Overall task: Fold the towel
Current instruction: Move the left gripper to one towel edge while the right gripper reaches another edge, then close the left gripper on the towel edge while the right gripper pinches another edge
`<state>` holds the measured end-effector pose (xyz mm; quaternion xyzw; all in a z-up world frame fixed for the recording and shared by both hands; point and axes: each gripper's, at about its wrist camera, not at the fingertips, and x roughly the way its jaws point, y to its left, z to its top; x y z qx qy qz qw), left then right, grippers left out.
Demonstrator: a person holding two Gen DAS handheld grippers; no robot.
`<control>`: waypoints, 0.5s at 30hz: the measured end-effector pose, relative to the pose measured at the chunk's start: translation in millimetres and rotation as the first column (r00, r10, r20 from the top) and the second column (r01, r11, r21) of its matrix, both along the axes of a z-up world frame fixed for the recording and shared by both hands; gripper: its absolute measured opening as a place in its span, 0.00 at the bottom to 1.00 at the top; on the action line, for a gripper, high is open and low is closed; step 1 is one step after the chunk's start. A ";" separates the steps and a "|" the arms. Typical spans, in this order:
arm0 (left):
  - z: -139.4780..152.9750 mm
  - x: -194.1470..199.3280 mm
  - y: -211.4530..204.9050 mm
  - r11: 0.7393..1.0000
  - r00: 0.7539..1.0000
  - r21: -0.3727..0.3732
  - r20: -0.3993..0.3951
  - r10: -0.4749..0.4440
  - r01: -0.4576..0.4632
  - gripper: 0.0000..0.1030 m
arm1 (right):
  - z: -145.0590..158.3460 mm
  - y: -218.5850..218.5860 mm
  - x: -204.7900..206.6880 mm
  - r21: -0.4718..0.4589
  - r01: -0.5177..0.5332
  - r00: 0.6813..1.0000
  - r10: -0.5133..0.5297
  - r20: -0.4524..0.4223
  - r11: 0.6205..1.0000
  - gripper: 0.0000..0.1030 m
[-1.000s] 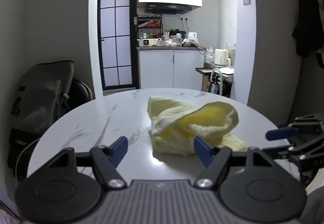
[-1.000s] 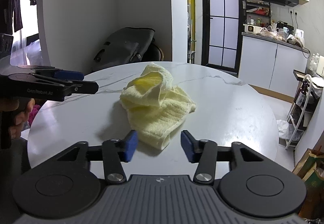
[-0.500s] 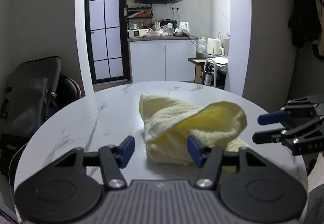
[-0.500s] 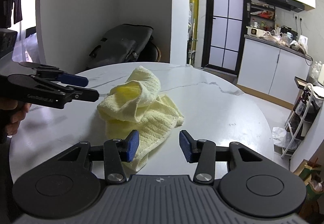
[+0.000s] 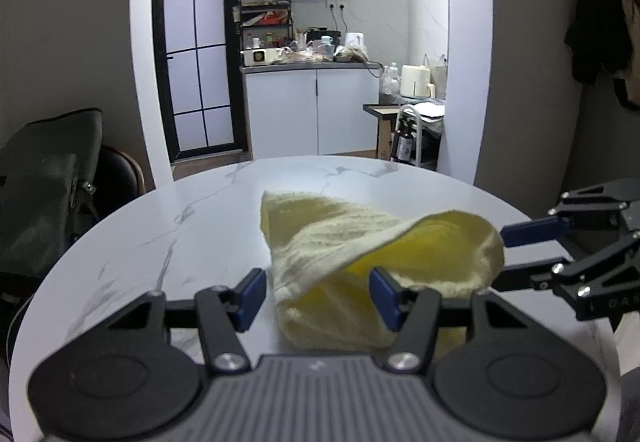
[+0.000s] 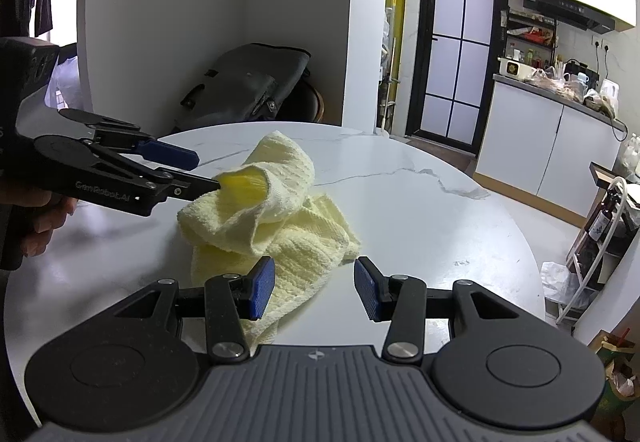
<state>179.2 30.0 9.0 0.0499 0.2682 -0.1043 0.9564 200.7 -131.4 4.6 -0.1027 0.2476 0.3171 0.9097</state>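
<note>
A crumpled pale yellow towel [image 5: 352, 246] lies bunched on the round white marble table [image 5: 192, 218]; it also shows in the right wrist view [image 6: 276, 218]. My left gripper [image 5: 316, 294] is open, its blue pads either side of the towel's near edge. In the right wrist view the left gripper [image 6: 204, 172] comes in from the left, its tips at the towel's raised fold. My right gripper [image 6: 314, 288] is open over the towel's near corner. In the left wrist view the right gripper [image 5: 504, 258] comes in from the right, at the towel's edge.
A dark grey bag [image 5: 44, 182] rests on a chair left of the table, seen also in the right wrist view [image 6: 248, 86]. A kitchen counter [image 5: 312, 66] with clutter stands beyond. A small rack with bottles [image 6: 600, 226] stands right of the table.
Both grippers have moved in closer to the towel. The left gripper's tips now reach the raised fold, and the right gripper's pads sit over the near corner. The towel's shape is unchanged.
</note>
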 end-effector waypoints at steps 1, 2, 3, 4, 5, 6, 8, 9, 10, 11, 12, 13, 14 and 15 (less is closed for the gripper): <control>0.5 2.1 0.0 1.000 1.000 0.002 -0.001 0.001 -0.001 0.59 | 0.4 -0.1 0.1 0.000 -0.001 1.000 0.001 0.001 1.000 0.47; 1.1 4.1 0.1 1.000 1.000 0.003 -0.002 0.001 -0.001 0.59 | 0.9 -0.2 0.1 0.001 -0.001 1.000 0.001 0.002 1.000 0.47; 1.4 5.9 0.1 1.000 1.000 0.003 -0.004 0.002 -0.002 0.59 | 1.4 -0.1 0.2 0.000 -0.002 1.000 0.002 0.004 1.000 0.47; 1.5 7.7 0.1 1.000 1.000 0.001 -0.006 0.002 -0.002 0.59 | 1.8 0.2 0.2 -0.002 -0.004 1.000 0.004 0.005 1.000 0.47; 1.1 9.8 -0.4 1.000 1.000 0.002 -0.010 -0.001 0.001 0.59 | 2.2 0.5 0.3 -0.004 -0.007 1.000 0.007 0.007 1.000 0.47; -0.2 11.8 -1.3 1.000 1.000 0.006 -0.014 -0.004 0.004 0.59 | 2.0 0.6 0.8 -0.006 -0.008 1.000 0.008 0.007 1.000 0.47; -3.6 15.3 -3.5 1.000 1.000 0.015 -0.024 -0.007 0.008 0.59 | 0.5 0.6 3.0 -0.007 -0.010 1.000 0.010 0.004 1.000 0.47; -4.9 16.0 -4.2 1.000 1.000 0.018 -0.026 -0.007 0.008 0.59 | -0.2 0.5 4.1 -0.007 -0.011 1.000 0.011 0.003 1.000 0.47; -5.8 16.3 -4.7 1.000 1.000 0.019 -0.026 -0.006 0.007 0.59 | -1.0 0.5 5.2 -0.008 -0.012 1.000 0.012 0.001 1.000 0.47; -7.2 17.1 -5.5 1.000 1.000 0.021 -0.029 -0.003 0.004 0.59 | -1.7 0.5 6.3 -0.008 -0.013 1.000 0.013 0.000 1.000 0.47; -8.0 18.4 -6.4 1.000 1.000 0.022 -0.031 -0.002 0.002 0.59 | -2.4 0.5 7.4 -0.008 -0.014 1.000 0.014 -0.002 1.000 0.47; -7.9 19.5 -6.7 1.000 0.999 0.020 -0.032 -0.004 0.004 0.56 | -3.2 0.4 8.5 -0.009 -0.015 1.000 0.015 -0.003 1.000 0.47; -7.4 20.6 -6.8 1.000 0.999 0.016 -0.032 -0.006 0.007 0.50 | -3.9 0.4 9.6 -0.009 -0.015 1.000 0.015 -0.005 1.000 0.47; -7.3 22.4 -6.8 1.000 0.999 0.011 -0.036 -0.008 0.009 0.40 | -4.7 0.4 10.7 -0.010 -0.016 1.000 0.016 -0.006 1.000 0.47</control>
